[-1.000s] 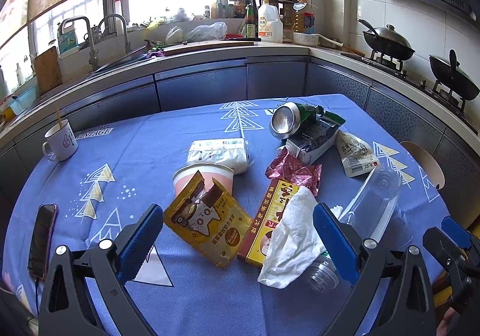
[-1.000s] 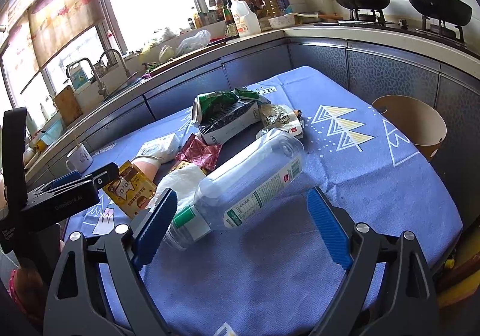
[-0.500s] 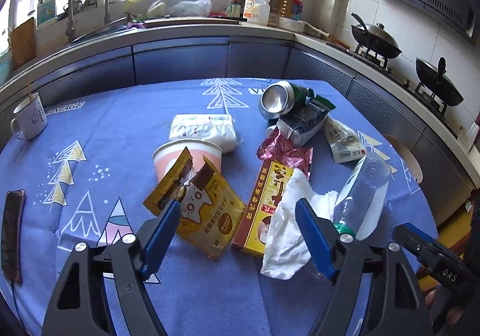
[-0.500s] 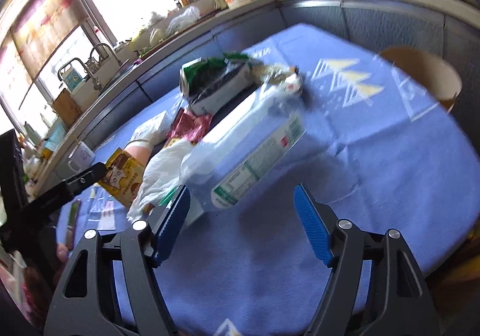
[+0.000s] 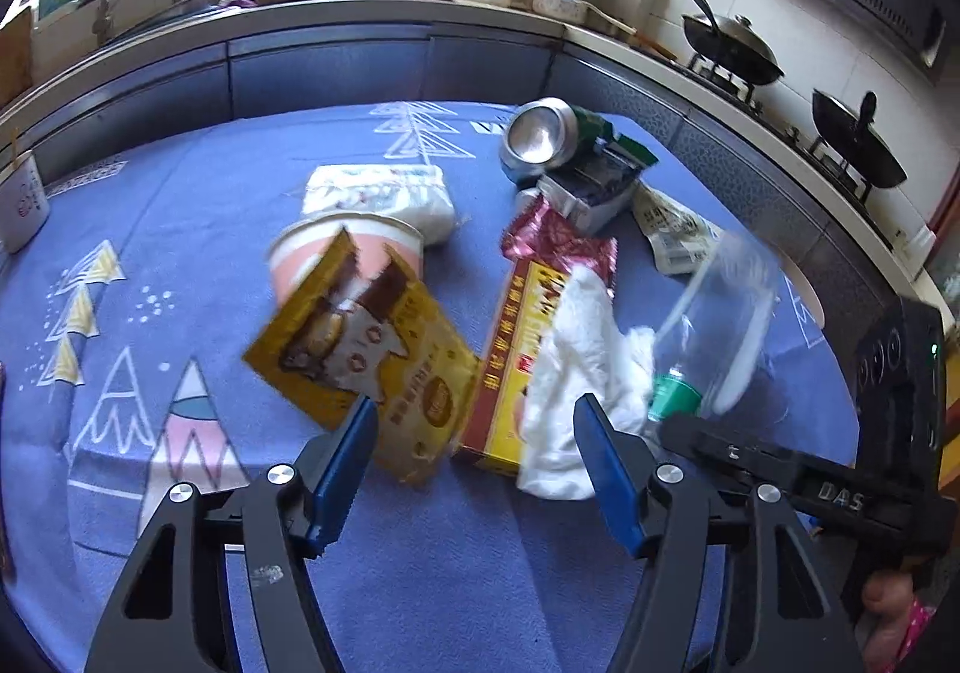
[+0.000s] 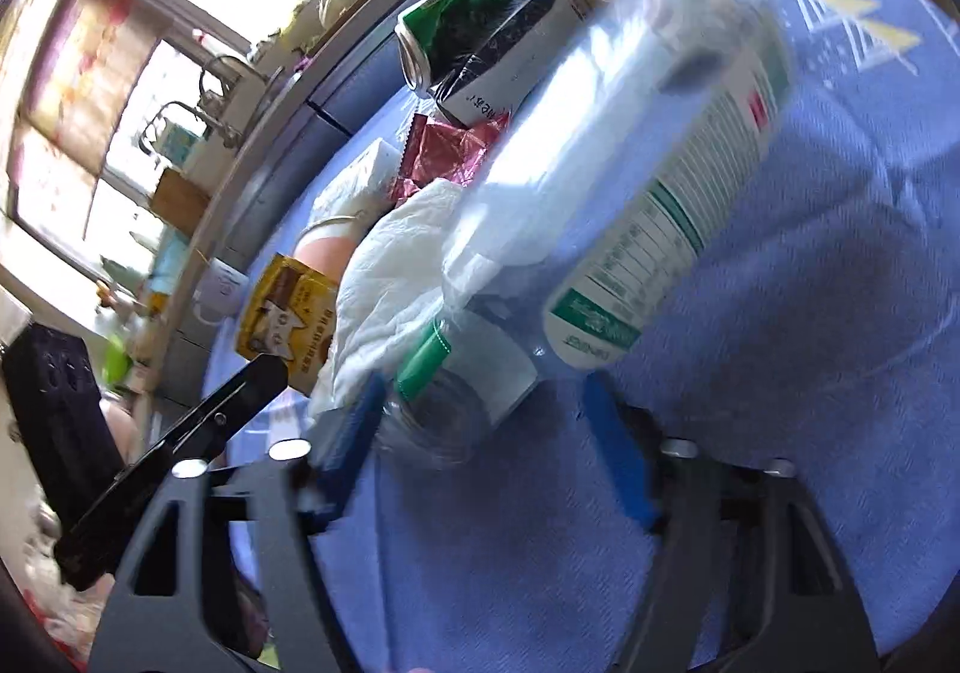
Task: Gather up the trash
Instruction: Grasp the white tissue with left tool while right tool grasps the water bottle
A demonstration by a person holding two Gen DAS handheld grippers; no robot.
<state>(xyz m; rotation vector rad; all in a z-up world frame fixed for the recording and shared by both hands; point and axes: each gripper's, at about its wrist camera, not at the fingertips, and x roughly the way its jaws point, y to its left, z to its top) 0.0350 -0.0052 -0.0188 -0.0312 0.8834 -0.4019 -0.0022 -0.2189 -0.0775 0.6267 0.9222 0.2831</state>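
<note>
Trash lies heaped on the blue tablecloth [image 5: 180, 205]. In the left wrist view my left gripper [image 5: 474, 463] is open, its blue fingers just short of a yellow snack bag [image 5: 366, 349] and a red-yellow box [image 5: 510, 349]. A crumpled white tissue [image 5: 576, 361] lies over the box. A clear plastic bottle [image 5: 720, 325] lies to the right. In the right wrist view my right gripper [image 6: 486, 445] is open, its fingers on either side of the neck end of the bottle [image 6: 630, 181]. The tissue [image 6: 390, 277] touches the bottle's left side.
Behind lie a pink paper cup [image 5: 348, 253], a white tissue pack [image 5: 378, 193], a red foil wrapper [image 5: 558, 241], a crushed can [image 5: 540, 138] and a carton [image 5: 594, 181]. A white mug [image 5: 21, 199] stands far left. A tan bin [image 5: 804, 295] stands past the table's right edge.
Both grippers have moved forward and down toward the pile. The right gripper has tilted and closed in around the bottle's neck end. Both sets of fingers have narrowed somewhat.
</note>
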